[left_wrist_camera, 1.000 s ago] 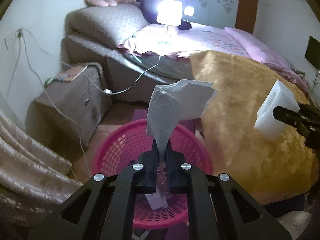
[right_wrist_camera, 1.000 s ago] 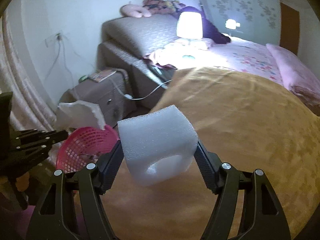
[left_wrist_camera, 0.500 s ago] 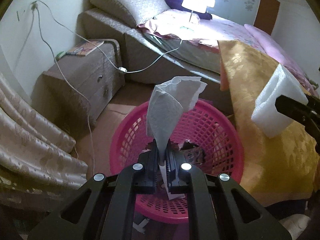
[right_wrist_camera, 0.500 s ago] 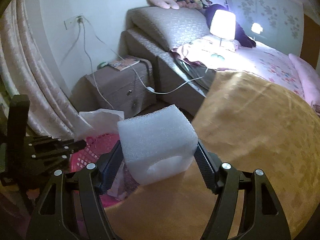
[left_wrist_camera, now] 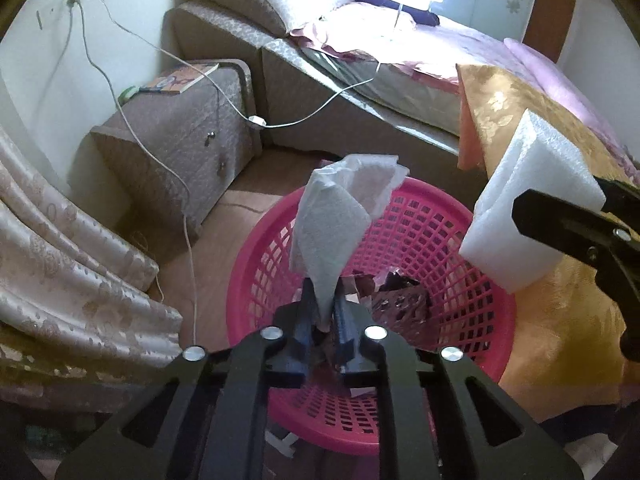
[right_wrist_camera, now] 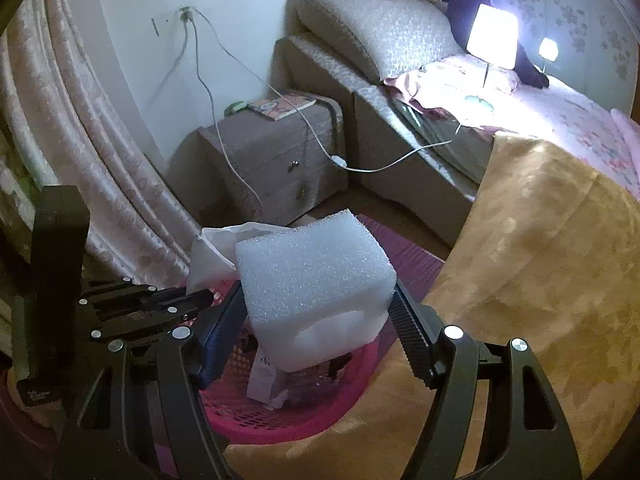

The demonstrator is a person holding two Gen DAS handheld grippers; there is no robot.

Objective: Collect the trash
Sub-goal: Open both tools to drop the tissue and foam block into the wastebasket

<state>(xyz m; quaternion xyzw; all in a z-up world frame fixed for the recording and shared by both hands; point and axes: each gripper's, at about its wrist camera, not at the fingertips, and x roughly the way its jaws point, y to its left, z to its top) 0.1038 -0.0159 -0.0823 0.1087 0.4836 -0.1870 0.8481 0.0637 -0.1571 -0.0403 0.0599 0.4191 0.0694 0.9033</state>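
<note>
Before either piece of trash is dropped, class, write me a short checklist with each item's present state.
1. Tissue above the pink basket: ok.
2. Left gripper letting go: jaws opening, tissue between them: ok.
3. Foam block gripped by the right gripper: ok.
4. Foam block fully over the basket: cannot tell; it hangs near the rim.
5. Room in the basket: ok, only a few scraps inside.
</note>
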